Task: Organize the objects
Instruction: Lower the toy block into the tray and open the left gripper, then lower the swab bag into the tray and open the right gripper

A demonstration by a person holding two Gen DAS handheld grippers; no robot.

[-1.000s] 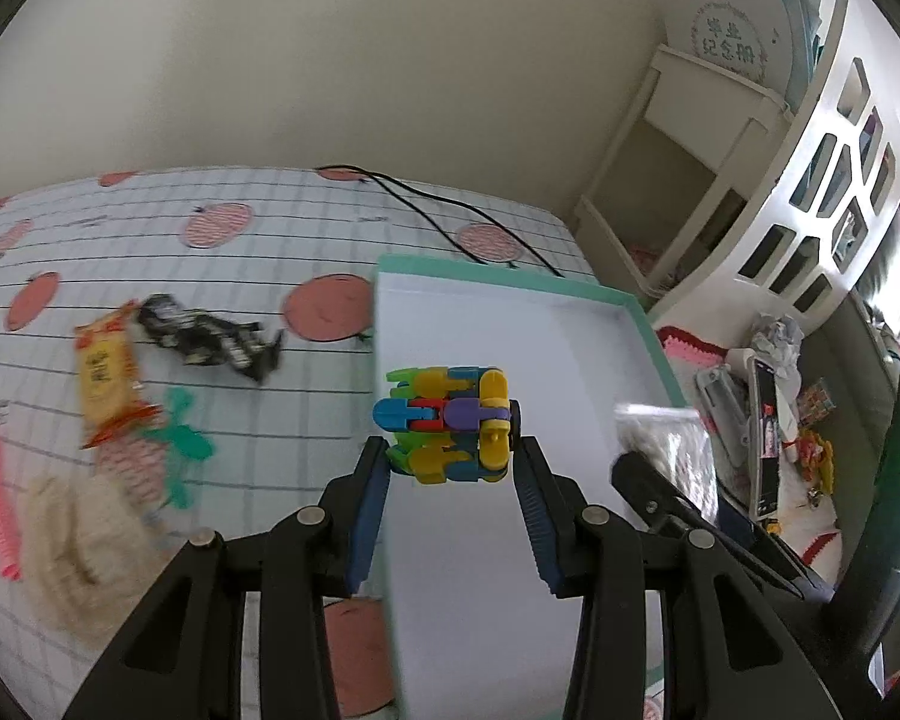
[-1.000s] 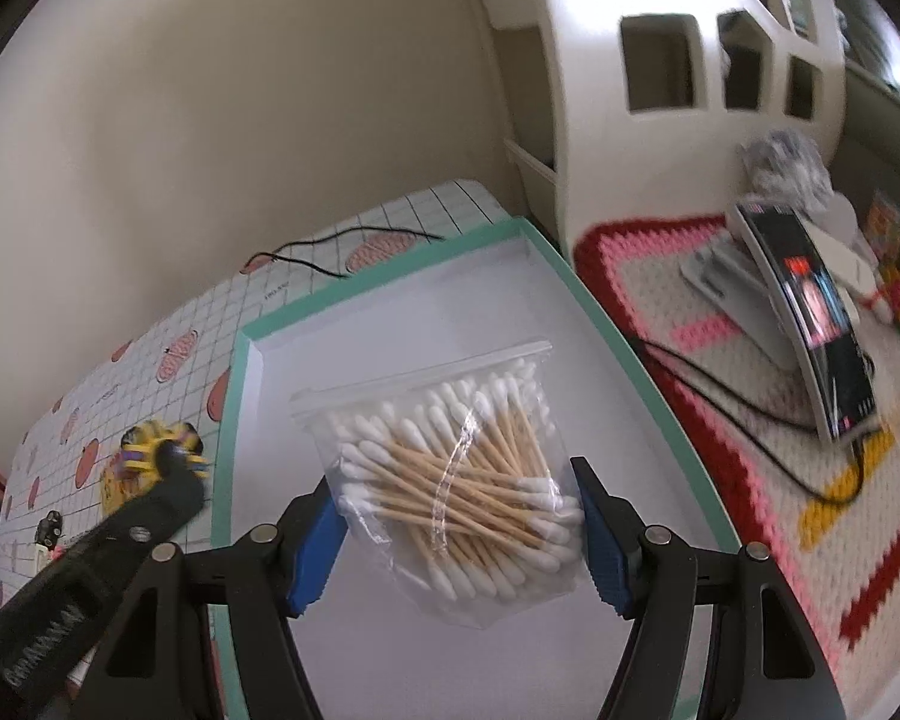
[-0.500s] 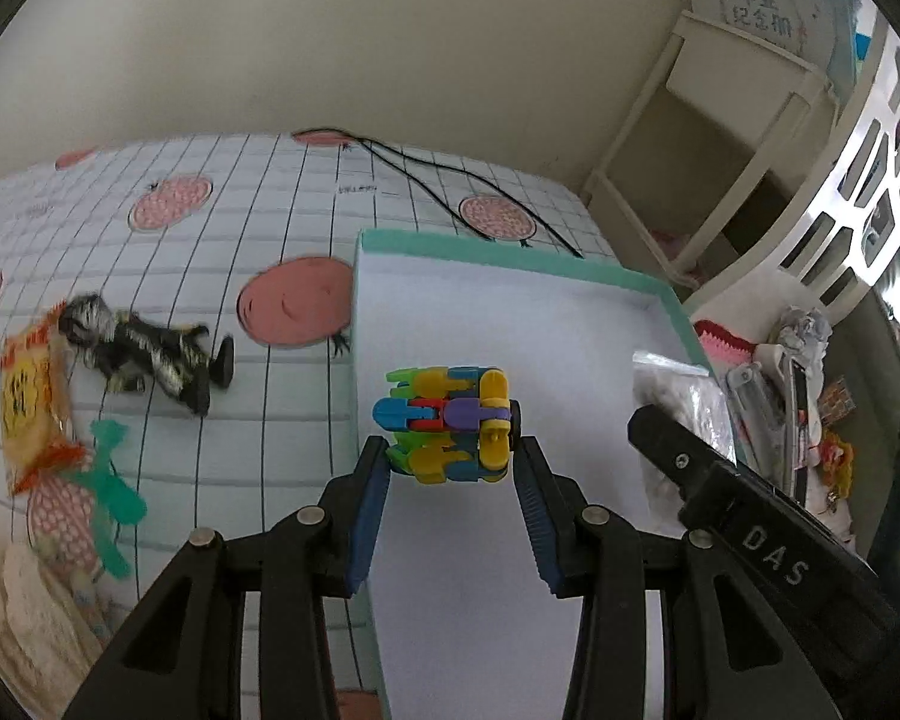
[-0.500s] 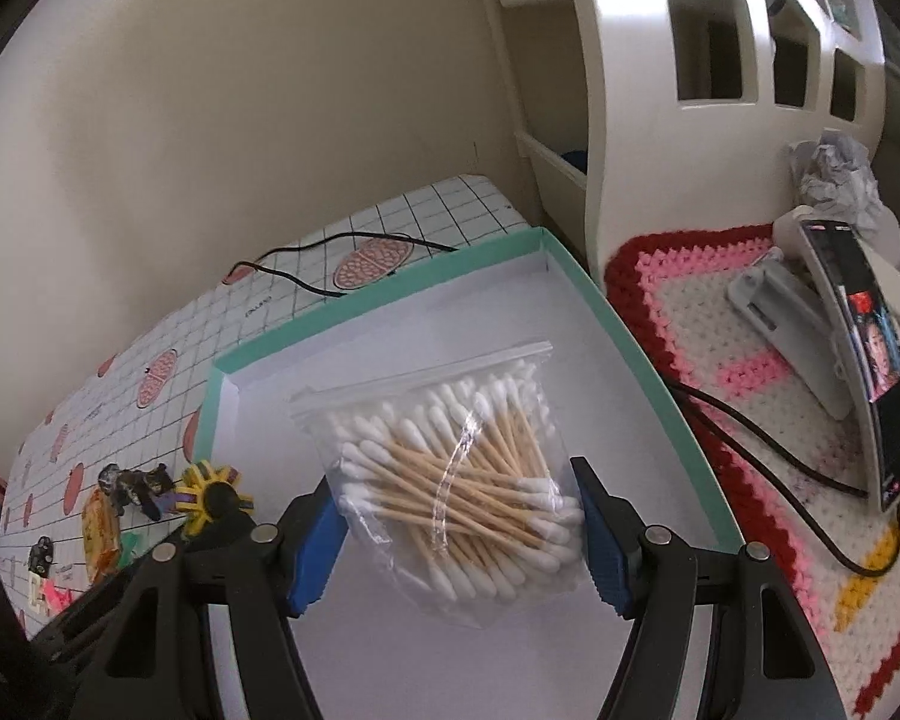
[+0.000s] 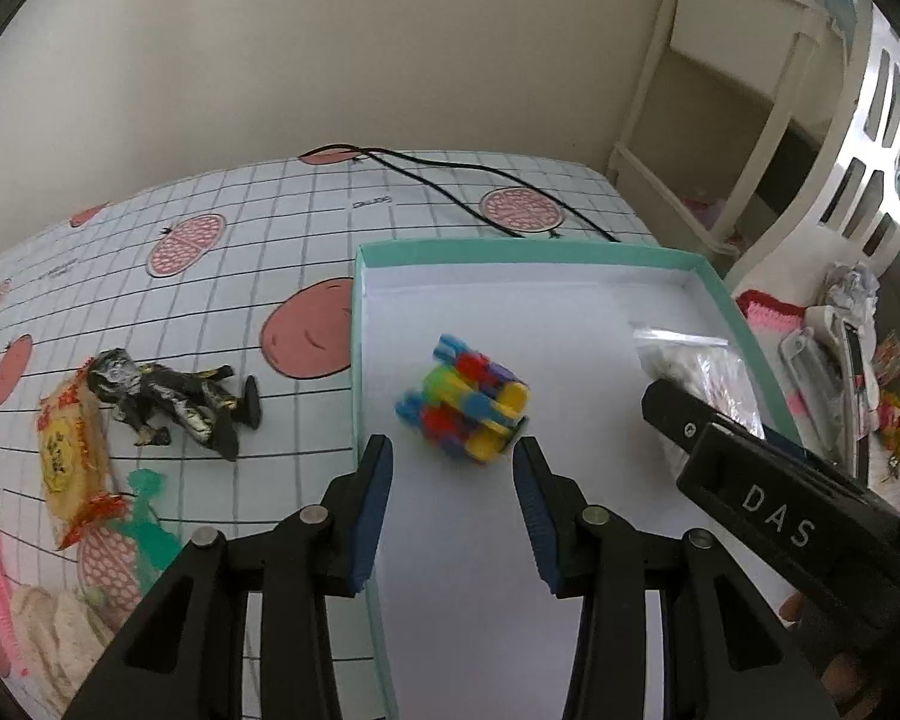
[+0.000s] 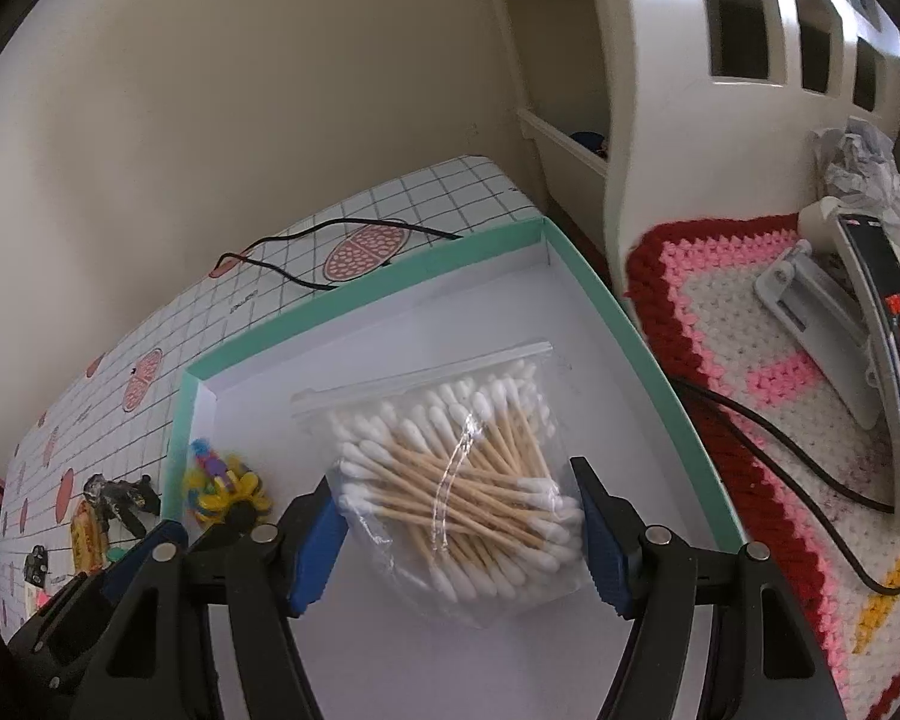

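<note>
A shallow teal-rimmed box (image 5: pixel 744 324) is seen on a gridded counter (image 5: pixel 270 252). Inside it, a multicoloured block toy (image 5: pixel 465 405), blurred, is seen just ahead of the left gripper (image 5: pixel 453 480), free of the jaws, which are spread apart. The bag of cotton swabs (image 6: pixel 456 480) is pinched between the jaws of the right gripper (image 6: pixel 459 534) over the box's right side, the sticks running roughly across the jaws. Release of the bag appears to be what remains. A dark figurine (image 5: pixel 174 399) and a snack packet (image 5: pixel 69 456) are left outside, nearer the left gripper.

Soft, even daylight, strong fisheye bending and dark corners; only the colourful toy (image 5: pixel 465 407) ahead of the left gripper (image 5: pixel 453 513) is motion-blurred.
</note>
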